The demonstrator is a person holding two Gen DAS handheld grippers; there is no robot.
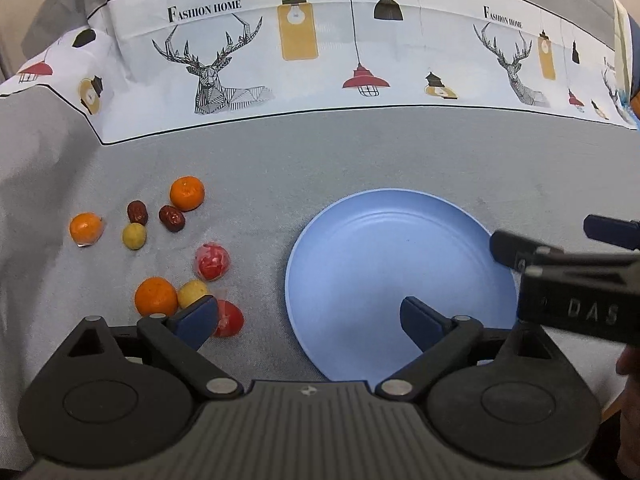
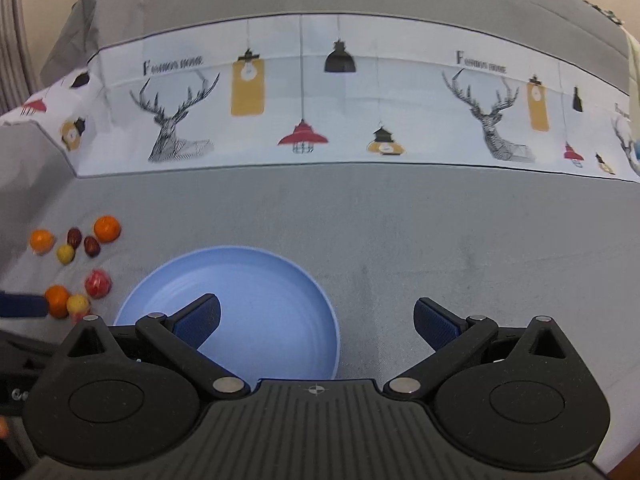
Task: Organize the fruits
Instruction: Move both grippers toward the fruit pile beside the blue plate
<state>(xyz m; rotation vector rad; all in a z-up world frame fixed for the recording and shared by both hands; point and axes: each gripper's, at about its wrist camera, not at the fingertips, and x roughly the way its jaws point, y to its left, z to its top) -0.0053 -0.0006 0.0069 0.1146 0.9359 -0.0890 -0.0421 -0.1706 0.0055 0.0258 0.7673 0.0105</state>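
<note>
The 2 dark red dates (image 1: 137,212) (image 1: 172,219) lie on the grey surface (image 1: 360,152), long ends slanting. The round blue plate (image 1: 384,240) lies flat. Left tool (image 1: 308,322) and right tool (image 2: 316,320) gape wide, holding nothing.

Left wrist cam: sat behind own fingers, faced down-fwd, close over blue plate (image 1: 360,248) edge; fruit cluster (image 1: 160,248) at 10 o'clock. Right wrist cam: same tilt, close; plate (image 2: 256,280) at 11 o'clock. Shared: plate, fruit, printed tablecloth (image 2: 360,104).
</note>
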